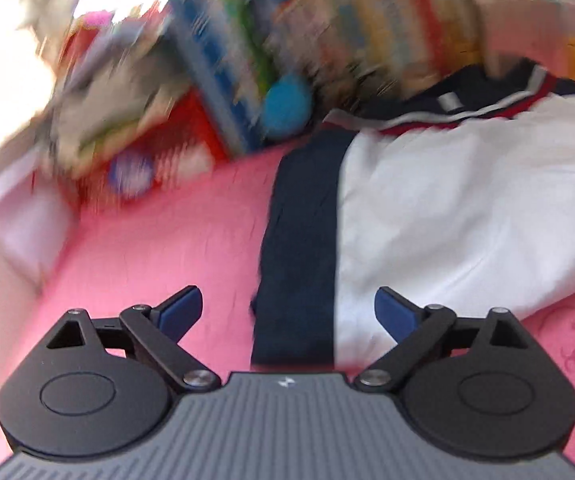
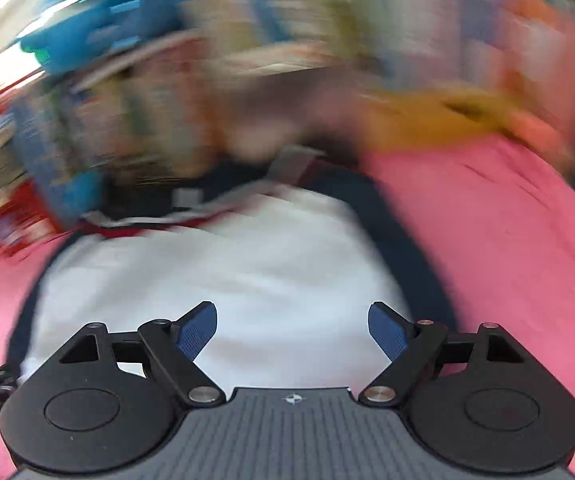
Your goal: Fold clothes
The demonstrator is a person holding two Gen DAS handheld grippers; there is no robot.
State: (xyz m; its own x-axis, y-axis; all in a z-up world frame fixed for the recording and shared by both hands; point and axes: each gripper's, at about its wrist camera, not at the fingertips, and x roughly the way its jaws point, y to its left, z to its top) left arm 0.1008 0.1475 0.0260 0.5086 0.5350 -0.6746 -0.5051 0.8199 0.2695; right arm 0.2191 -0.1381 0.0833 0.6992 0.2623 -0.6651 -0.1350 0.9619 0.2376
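While the left hand-held gripper (image 1: 287, 312) hangs wide open and empty over the pink sheet (image 1: 147, 248), the white shirt (image 1: 447, 216) lies ahead and to its right, its navy sleeve (image 1: 299, 240) running lengthwise away. Seen from the right wrist, the right hand-held gripper (image 2: 292, 330), open and empty, tilts down directly over the shirt's body, so it looks nearer.

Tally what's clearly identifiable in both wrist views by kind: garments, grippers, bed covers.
Garments: 1, the white and navy shirt
Grippers: 2, left gripper and right gripper, both open and empty
Covers: 1, pink sheet
Total: 4
Blurred background clutter is uncountable.
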